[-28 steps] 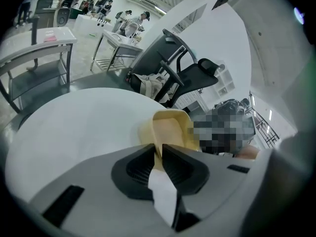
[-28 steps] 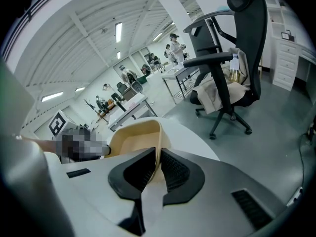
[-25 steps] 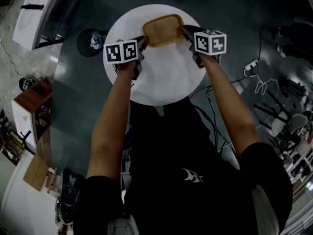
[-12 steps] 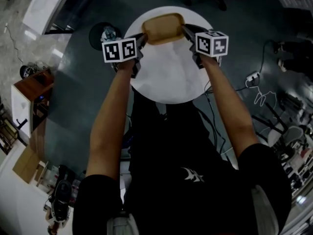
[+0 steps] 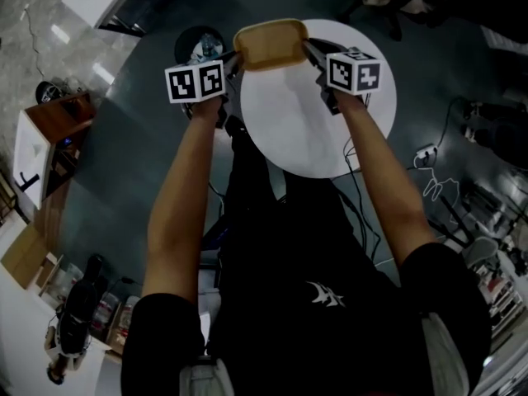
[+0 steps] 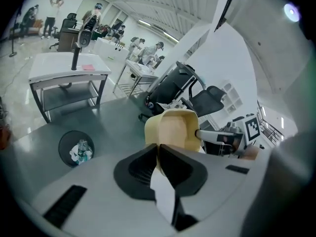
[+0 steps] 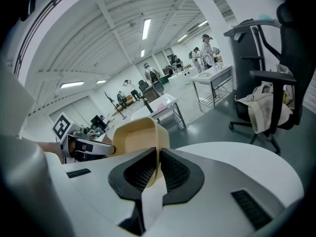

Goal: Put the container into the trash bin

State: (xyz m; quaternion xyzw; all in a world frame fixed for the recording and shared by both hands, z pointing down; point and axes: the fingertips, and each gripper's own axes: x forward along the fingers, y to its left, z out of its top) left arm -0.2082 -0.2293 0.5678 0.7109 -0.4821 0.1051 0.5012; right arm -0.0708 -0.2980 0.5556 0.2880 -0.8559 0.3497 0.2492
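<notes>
Tan container [image 5: 271, 44] aloft over white table [image 5: 318, 134] far edge; left gripper [image 5: 233, 59] jaws closing on its left rim; right gripper [image 5: 310, 50] pinches right rim; keep level, swing left over trash bin [image 5: 183, 43], release together.

Beyond the round white table's [image 5: 323, 143] rim I have bare dark grey floor [image 6: 114, 118] around the round black trash bin [image 6: 64, 145], its mouth open, with a white metal-legged desk [image 6: 66, 65] and black office chairs [image 6: 170, 85] standing well behind it.
</notes>
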